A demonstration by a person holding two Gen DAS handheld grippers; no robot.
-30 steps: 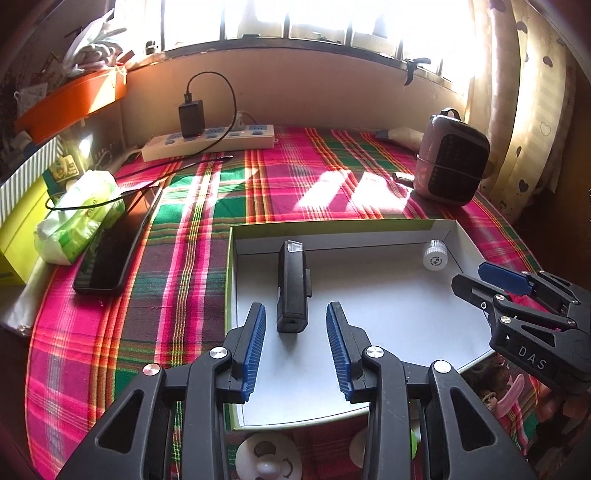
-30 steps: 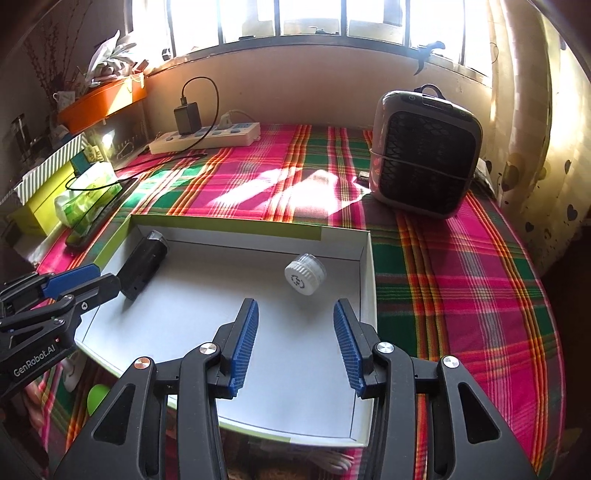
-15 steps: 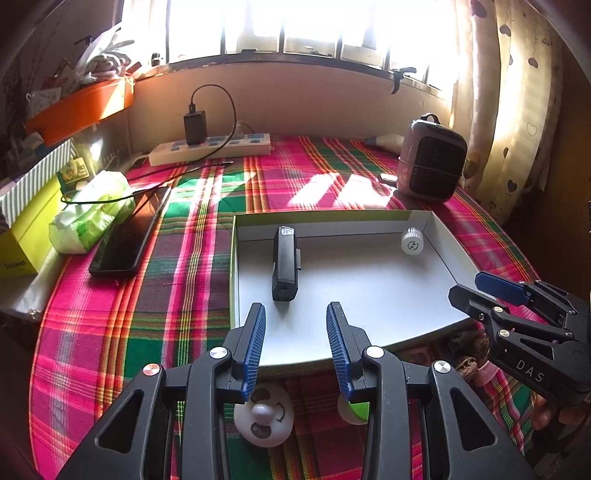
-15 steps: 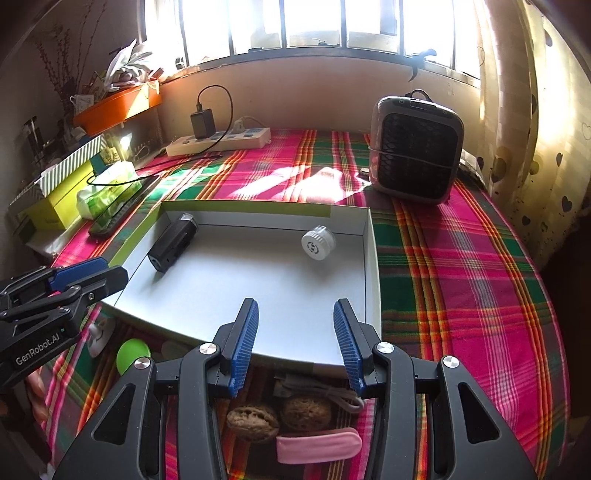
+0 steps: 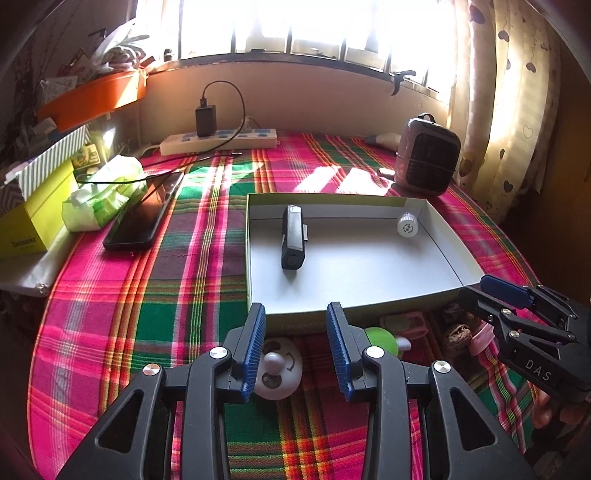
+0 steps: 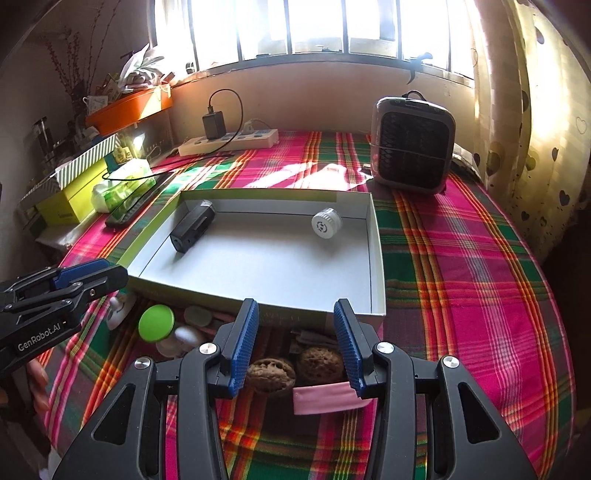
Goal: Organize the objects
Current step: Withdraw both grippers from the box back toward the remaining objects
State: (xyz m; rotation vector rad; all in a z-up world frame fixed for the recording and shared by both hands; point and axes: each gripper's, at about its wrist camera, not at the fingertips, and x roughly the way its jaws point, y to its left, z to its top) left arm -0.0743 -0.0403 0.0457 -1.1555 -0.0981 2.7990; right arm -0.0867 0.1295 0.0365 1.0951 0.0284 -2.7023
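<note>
I see a shallow white tray (image 5: 448, 254) holding a black rectangular device (image 5: 293, 236) lying flat at its left and a small white cap (image 5: 406, 224) near its far right corner. Just before its near edge lie a white smiley-face piece (image 5: 277, 367), a green disc (image 6: 156, 324), two walnuts (image 6: 293, 369) and a pink strip (image 6: 327, 398).

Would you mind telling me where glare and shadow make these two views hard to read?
Left wrist view: the window is blown out white, sun patches streak the plaid tablecloth, and the walnut sits in the box's shadow. Right wrist view: the same blown-out window; the two walnuts lie dim but recognisable; fisheye bends the edges.
</note>
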